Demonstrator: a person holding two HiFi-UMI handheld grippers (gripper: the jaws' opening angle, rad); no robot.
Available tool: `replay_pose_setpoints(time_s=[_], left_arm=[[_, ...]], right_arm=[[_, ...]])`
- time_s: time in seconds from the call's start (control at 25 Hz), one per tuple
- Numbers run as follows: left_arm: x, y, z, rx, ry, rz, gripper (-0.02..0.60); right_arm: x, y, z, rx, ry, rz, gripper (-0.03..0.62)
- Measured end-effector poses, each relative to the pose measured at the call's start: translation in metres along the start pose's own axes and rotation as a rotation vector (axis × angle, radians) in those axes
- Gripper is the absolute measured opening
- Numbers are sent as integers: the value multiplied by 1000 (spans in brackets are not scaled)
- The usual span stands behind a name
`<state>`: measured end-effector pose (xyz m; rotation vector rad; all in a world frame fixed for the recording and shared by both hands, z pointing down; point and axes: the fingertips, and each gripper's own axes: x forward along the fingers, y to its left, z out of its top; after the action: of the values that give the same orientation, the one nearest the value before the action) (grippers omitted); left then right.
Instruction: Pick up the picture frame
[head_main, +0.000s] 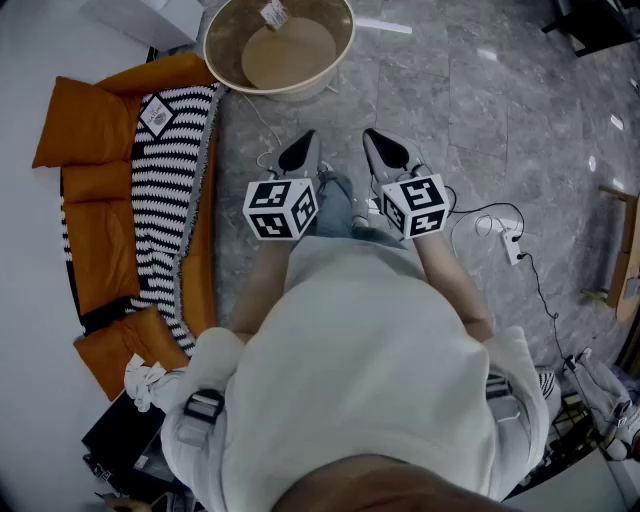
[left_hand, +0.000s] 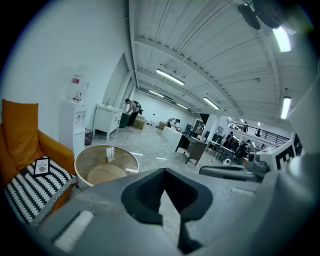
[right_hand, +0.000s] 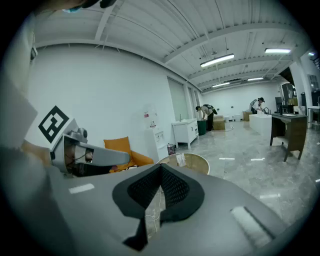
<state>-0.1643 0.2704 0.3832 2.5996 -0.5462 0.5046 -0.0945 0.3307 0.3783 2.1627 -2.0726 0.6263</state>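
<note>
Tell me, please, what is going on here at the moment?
A person stands on the grey marbled floor holding a two-jaw tool in each hand. The left tool and right tool are both shut and empty, pointing toward a round beige tub. An orange sofa with a black-and-white striped blanket sits to the left. No picture frame shows in any view.

Grey marble floor (head_main: 480, 120) gleams under ceiling strip lights (left_hand: 170, 76); orange sofa (head_main: 90, 130) with a striped blanket (head_main: 165, 190) hugs the white wall (right_hand: 100, 95), a round tub (head_main: 226, 30) just beside its end.
</note>
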Motion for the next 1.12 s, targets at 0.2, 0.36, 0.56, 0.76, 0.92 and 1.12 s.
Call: replay_pose_setpoints(time_s=[0.2,0.36,0.56,0.76,0.92,1.12], left_arm=[[-29,-20,-17,-2,-34,30,1],[-41,-26,-22,14,-51,35,2],[-40,-32,-21,25,-58,23,1],[-35,-40,-20,15,-62,16,2],[-32,-41,-17,-3,-69,21,0],[-16,-30,-15,-14,-51,34,0]], right_arm=[[-36,11,-10,-33,-2,-6,-3],[-46,18,-14,-36,-11,3,-3],[-50,22,-18,-64,-3,13,-3],[-54,22,-15,-85,-9,30,-3],[-49,24,-14,-71,-24,63,-3],[-31,14,-12,-58,-14,89,-2]])
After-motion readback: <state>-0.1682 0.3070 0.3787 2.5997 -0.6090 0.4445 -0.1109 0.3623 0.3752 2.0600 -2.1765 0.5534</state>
